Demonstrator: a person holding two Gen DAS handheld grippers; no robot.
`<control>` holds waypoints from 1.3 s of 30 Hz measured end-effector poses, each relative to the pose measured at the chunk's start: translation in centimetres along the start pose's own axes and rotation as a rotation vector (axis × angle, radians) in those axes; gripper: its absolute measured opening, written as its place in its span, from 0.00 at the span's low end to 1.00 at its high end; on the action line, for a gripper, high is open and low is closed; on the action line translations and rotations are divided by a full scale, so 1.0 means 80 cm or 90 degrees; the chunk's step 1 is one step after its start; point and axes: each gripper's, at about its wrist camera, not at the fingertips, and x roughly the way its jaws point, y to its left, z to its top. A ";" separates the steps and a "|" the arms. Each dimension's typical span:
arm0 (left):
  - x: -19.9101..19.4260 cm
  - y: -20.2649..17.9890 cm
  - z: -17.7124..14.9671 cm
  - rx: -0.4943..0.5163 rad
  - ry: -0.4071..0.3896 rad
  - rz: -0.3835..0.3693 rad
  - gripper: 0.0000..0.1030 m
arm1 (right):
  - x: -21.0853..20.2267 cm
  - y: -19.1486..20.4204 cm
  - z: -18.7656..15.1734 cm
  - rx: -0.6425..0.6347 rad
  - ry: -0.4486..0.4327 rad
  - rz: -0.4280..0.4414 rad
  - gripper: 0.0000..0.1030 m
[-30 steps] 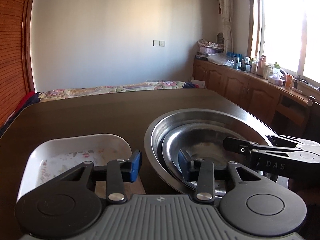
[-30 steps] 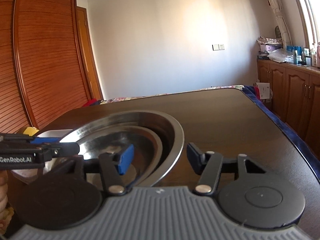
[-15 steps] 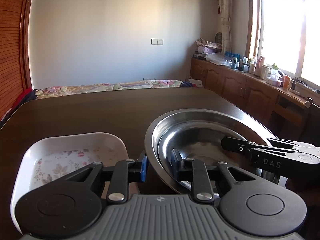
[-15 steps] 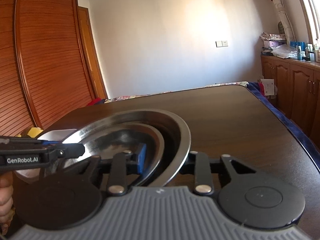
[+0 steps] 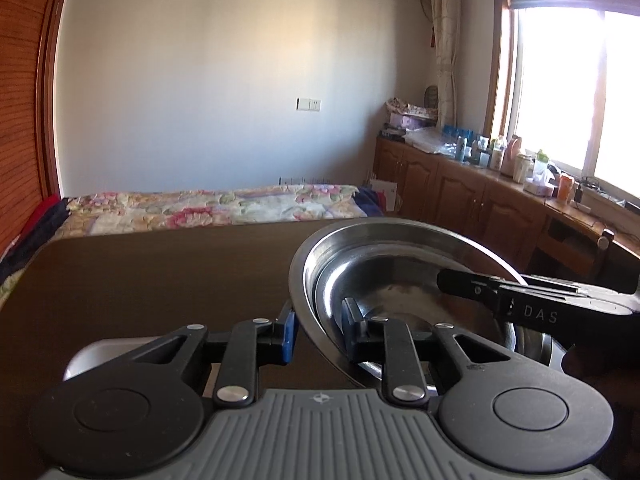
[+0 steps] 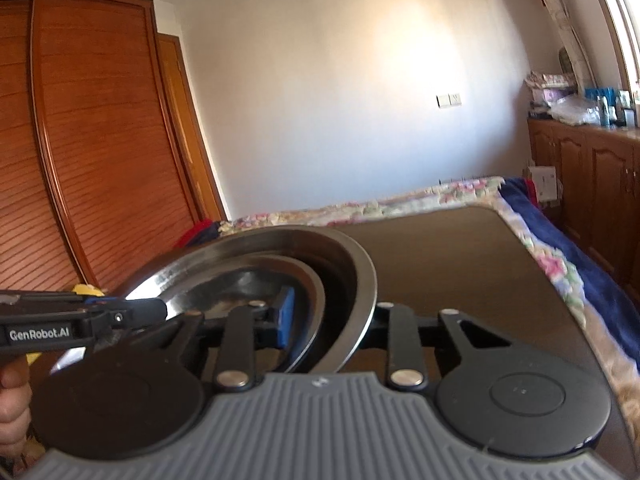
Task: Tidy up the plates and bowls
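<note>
A large steel basin (image 5: 400, 227) with a smaller steel bowl (image 5: 404, 292) nested in it hangs a little above the dark table (image 5: 160, 272). My left gripper (image 5: 318, 336) is shut on its left rim, one blue pad outside and the other inside the small bowl. From the opposite side my right gripper (image 6: 332, 320) is shut on the right rim of the basin (image 6: 280, 240); its left pad sits inside the bowl (image 6: 240, 276) and its right finger is behind the basin wall. Each view shows the other gripper reaching in, the right gripper (image 5: 520, 300) and the left gripper (image 6: 80, 320).
A corner of a white dish (image 5: 92, 354) lies on the table under my left gripper. Beyond the table (image 6: 460, 260) are a bed with a floral cover (image 5: 220, 204), wooden cabinets with bottles (image 5: 480, 184) and a wardrobe (image 6: 80, 160). A hand (image 6: 12, 396) shows at lower left.
Both grippers closed onto the basin's opposite rims, then rose with it. The basin sits higher against the room, and the white dish has sunk almost out of the left wrist view.
</note>
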 end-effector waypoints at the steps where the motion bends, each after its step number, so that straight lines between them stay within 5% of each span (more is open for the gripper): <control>1: -0.002 0.000 0.004 -0.001 -0.001 0.001 0.25 | 0.000 0.001 0.005 -0.002 -0.003 0.003 0.30; 15: -0.045 0.026 0.038 -0.002 -0.003 0.041 0.25 | 0.002 0.030 0.031 -0.001 -0.007 0.057 0.30; 39: -0.082 0.105 0.025 -0.042 0.009 0.084 0.26 | 0.023 0.113 0.028 -0.050 0.031 0.108 0.30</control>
